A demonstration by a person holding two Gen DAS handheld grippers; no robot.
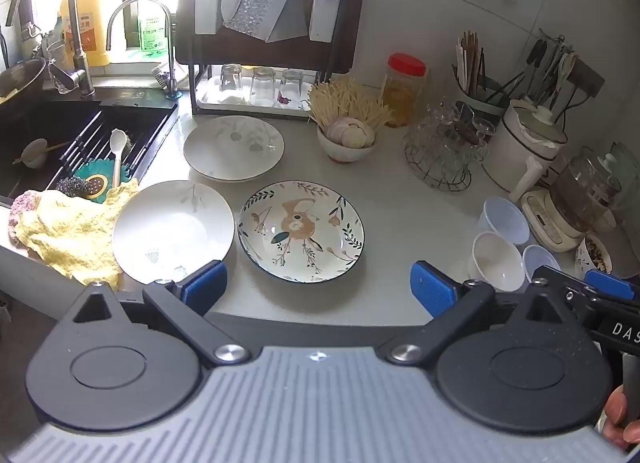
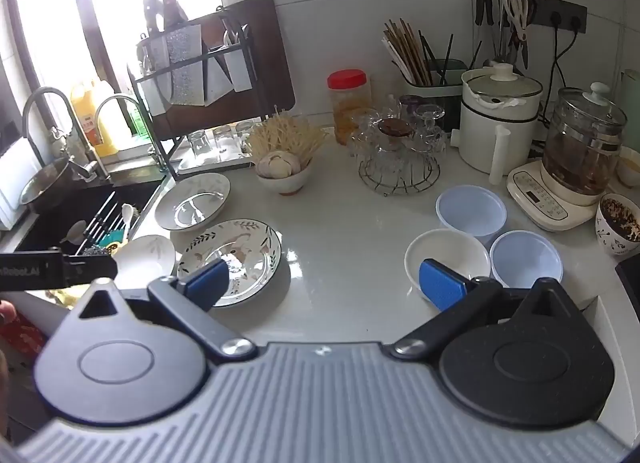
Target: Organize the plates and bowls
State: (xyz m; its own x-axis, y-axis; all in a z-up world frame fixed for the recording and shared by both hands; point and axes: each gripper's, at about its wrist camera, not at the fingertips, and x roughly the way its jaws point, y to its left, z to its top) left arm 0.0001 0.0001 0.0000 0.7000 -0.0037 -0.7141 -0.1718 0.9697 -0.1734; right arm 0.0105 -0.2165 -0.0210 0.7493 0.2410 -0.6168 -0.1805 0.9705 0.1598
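Three plates lie on the white counter (image 1: pixel 400 199). A flower-patterned plate (image 1: pixel 301 231) (image 2: pixel 230 259) sits in the middle, a white plate (image 1: pixel 173 231) (image 2: pixel 146 259) to its left, another white plate (image 1: pixel 234 148) (image 2: pixel 193 202) behind. To the right stand a white bowl (image 1: pixel 498 261) (image 2: pixel 448 257) and two pale blue bowls (image 1: pixel 505 219) (image 2: pixel 471 212), (image 2: pixel 526 263). My left gripper (image 1: pixel 318 291) hovers open in front of the patterned plate, holding nothing. My right gripper (image 2: pixel 322 283) is open above bare counter, its right fingertip over the white bowl's near rim.
A sink (image 1: pixel 80 135) with a yellow cloth (image 1: pixel 68 231) lies left. A dish rack (image 1: pixel 260 43) with glasses stands behind. A bowl of garlic (image 1: pixel 348 139), a red-lidded jar (image 1: pixel 404 87), a wire basket of glassware (image 1: pixel 444 151), a white pot (image 2: pixel 498 115) and a glass kettle (image 2: pixel 580 151) crowd the back right.
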